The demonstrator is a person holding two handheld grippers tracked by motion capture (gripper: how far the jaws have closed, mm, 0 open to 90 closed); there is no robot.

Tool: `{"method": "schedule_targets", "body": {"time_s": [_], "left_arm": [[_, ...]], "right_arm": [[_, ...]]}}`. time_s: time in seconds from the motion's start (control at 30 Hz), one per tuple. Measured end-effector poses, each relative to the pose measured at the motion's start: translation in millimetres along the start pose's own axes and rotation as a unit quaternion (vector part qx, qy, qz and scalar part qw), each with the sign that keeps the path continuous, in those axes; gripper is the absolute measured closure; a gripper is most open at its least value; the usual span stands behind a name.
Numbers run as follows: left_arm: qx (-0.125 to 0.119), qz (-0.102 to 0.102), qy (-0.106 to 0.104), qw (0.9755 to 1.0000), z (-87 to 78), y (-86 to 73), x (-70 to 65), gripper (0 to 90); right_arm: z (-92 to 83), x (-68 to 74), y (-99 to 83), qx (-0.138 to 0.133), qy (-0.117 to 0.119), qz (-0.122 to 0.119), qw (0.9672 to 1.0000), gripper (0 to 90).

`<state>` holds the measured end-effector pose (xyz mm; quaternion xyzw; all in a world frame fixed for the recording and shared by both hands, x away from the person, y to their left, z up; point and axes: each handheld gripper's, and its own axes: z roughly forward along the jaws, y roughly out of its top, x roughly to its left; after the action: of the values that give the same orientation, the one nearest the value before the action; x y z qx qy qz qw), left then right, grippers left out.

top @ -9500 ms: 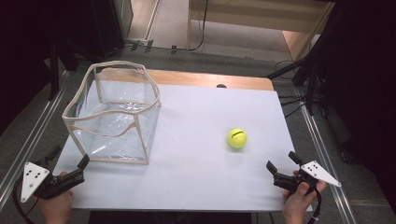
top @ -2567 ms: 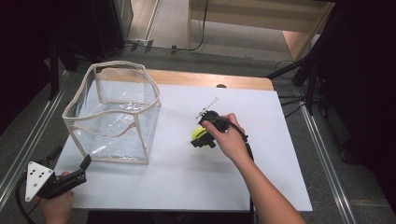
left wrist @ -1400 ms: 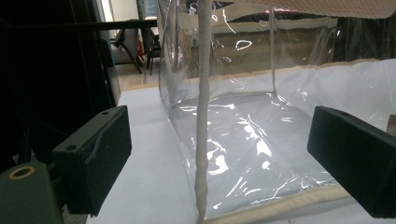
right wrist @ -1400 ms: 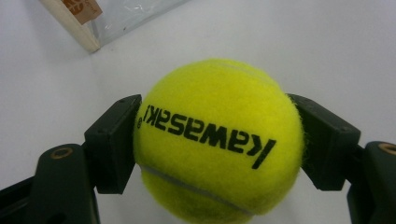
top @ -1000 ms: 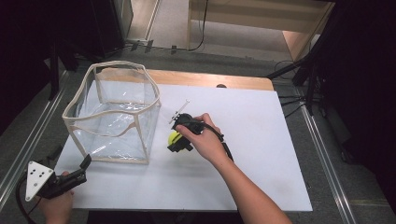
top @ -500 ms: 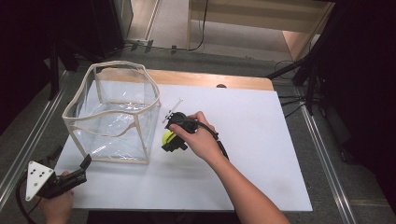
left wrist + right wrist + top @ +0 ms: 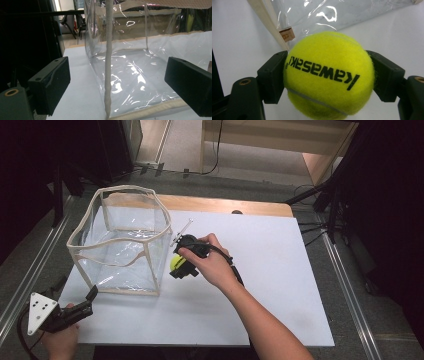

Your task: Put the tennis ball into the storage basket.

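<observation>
At the near left corner of the white worktop (image 7: 280, 285), the left gripper (image 7: 84, 305) rests low in the person's left hand (image 7: 62, 342), its grey three-cornered plate on top and its jaws pointing toward the clear bin (image 7: 120, 240). In the left gripper view its two black jaws stand wide apart with nothing between them, and the near corner seam of the clear bin (image 7: 107, 75) rises upright just ahead, between the two jaws' lines of sight. The bin is a soft see-through box with cream edging, open at the top, standing on the left half of the worktop and reaching nearly to its far edge; its walls sag a little and nothing can be made out inside it. Just to the right of the bin's near right corner, the right gripper (image 7: 179, 266) is held in the person's right hand (image 7: 207, 265), the forearm coming in from the near edge and a black cable trailing along the wrist. Its jaws are clamped on the tennis ball (image 7: 176, 262), one pad on each side, as the right gripper view shows plainly: the yellow tennis ball (image 7: 327, 75) with black lettering sits squarely between the pads, with the white worktop and the bin's lower edge and a small tag behind it. Ball and bin are close, and whether they touch cannot be told.
</observation>
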<state>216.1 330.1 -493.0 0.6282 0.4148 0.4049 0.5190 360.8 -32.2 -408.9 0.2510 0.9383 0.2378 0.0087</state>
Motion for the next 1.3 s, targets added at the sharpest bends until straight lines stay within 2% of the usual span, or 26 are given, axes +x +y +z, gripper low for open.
{"method": "schedule_targets", "body": {"time_s": [0.47, 0.6, 0.67, 0.83, 1.3], "left_arm": [[0.002, -0.001, 0.000, 1.0000, -0.2, 0.2, 0.1, 6.8], [0.001, -0.002, 0.000, 1.0000, -0.2, 0.2, 0.0, 6.8], [0.001, -0.002, 0.000, 1.0000, -0.1, 0.2, -0.1, 6.8], [0.002, 0.000, 0.000, 1.0000, -0.3, 0.2, 0.2, 6.8], [0.003, 0.000, 0.000, 1.0000, -0.3, 0.3, 0.1, 6.8]], "right_arm": [[-25.2, -0.4, 12.0, -0.014, 0.004, -0.008, 0.9999, 22.6], [-33.7, -2.0, 16.6, -0.016, -0.003, -0.018, 0.9997, 22.6], [-37.9, -1.6, 18.7, -0.019, -0.002, -0.014, 0.9997, 22.6], [-48.5, -2.3, 24.7, -0.017, -0.007, -0.023, 0.9996, 22.6], [-67.7, -7.2, 35.2, -0.029, -0.007, -0.022, 0.9993, 22.6]]}}
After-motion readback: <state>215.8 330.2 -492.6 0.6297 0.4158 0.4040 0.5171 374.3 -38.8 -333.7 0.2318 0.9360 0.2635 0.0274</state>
